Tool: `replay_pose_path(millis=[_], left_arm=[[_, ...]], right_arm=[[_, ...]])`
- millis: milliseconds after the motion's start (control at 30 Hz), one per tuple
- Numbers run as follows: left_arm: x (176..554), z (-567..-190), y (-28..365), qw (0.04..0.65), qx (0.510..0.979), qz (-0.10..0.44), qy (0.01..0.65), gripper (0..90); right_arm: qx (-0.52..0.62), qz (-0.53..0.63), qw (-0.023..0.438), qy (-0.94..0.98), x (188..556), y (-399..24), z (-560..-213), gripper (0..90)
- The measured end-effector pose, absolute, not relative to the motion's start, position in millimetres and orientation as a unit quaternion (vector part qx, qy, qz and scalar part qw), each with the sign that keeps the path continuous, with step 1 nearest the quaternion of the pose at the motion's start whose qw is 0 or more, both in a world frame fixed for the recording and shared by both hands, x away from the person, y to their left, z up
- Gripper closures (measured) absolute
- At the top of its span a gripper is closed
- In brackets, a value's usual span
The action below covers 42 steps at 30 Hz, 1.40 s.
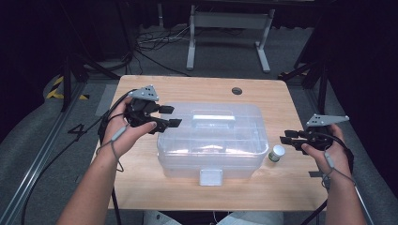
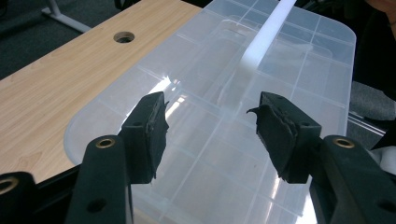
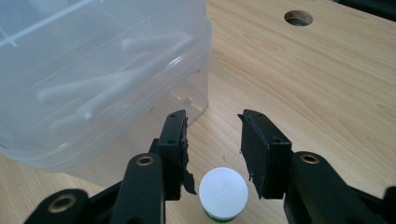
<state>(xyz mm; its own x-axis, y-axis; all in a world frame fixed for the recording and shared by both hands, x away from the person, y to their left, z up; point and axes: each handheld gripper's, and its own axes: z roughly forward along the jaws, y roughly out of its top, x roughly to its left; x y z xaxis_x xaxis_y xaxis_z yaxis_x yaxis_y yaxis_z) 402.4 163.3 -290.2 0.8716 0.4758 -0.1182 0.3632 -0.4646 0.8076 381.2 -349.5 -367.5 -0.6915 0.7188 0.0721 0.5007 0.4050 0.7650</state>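
At the left, the left gripper [image 1: 172, 116] is held open and empty over the closed clear storage box [image 1: 213, 140]. Just right of the box stands a small white-capped jar [image 1: 277, 153] — not yet grasped. The right gripper [image 1: 286, 137] waits parted around it — pickup remains.

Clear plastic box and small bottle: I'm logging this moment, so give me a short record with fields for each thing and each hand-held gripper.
box: clear plastic box, lid on, middle of wooden table
handle: white, on the lid
bottle: small white-capped bottle, upright on the table, right of the box
left hand-held gripper: open, over the box's left end, nothing between the jaws
right hand-held gripper: open, just above the bottle, not gripping it
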Motion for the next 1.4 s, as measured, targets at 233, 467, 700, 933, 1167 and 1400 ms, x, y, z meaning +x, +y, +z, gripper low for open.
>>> replay_pose_path(millis=[233,467,700,933,1167,1400], left_arm=[[410,-290,153,0.454,0.848,0.038,0.269,40.7],[413,-290,138,0.465,0.848,0.043,0.25,40.9],[417,-293,122,0.471,0.851,0.042,0.23,40.7],[420,-303,100,0.458,0.862,0.053,0.211,40.2],[423,-304,86,0.433,0.874,0.054,0.212,40.6],[422,-305,75,0.422,0.881,0.053,0.205,42.9]], right_arm=[[0.37,0.403,0.131,0.827,381,-347,-371,60.7],[0.37,0.401,0.127,0.829,382,-344,-373,60.0],[0.37,0.401,0.129,0.828,382,-342,-375,57.9],[0.368,0.4,0.128,0.83,383,-341,-376,57.0],[0.363,0.408,0.127,0.828,381,-340,-374,56.3],[0.361,0.406,0.127,0.83,381,-340,-374,56.3]])
